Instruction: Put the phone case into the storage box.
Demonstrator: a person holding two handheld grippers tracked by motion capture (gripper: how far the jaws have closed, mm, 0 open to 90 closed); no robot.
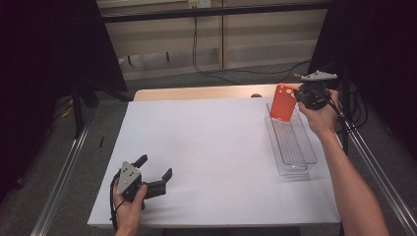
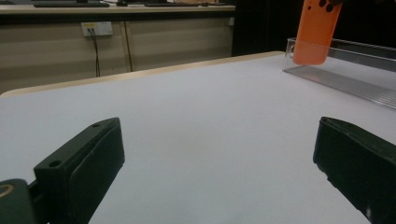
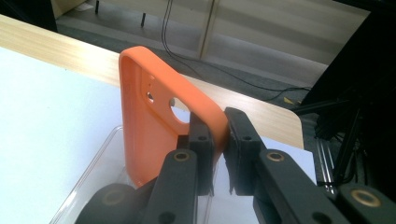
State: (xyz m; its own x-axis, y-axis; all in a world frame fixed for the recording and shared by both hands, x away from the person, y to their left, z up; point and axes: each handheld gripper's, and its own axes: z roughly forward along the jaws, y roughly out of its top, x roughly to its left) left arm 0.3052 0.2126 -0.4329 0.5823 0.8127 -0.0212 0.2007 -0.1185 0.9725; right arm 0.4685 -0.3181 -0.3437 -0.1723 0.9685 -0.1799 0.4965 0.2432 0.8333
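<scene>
An orange case is pinched by its edge in the right claw, held upright over the clear tray's far end. The left claw is rested wide apart on the surface, nothing gripped.

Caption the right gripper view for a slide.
Right gripper pinches an orange phone case by its edge above a clear tray.

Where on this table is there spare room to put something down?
Most of the white table is bare: the whole stretch between the left gripper at the near left and the clear tray on the right. It is crowded around the tray, where the right gripper holds an orange phone case.
</scene>
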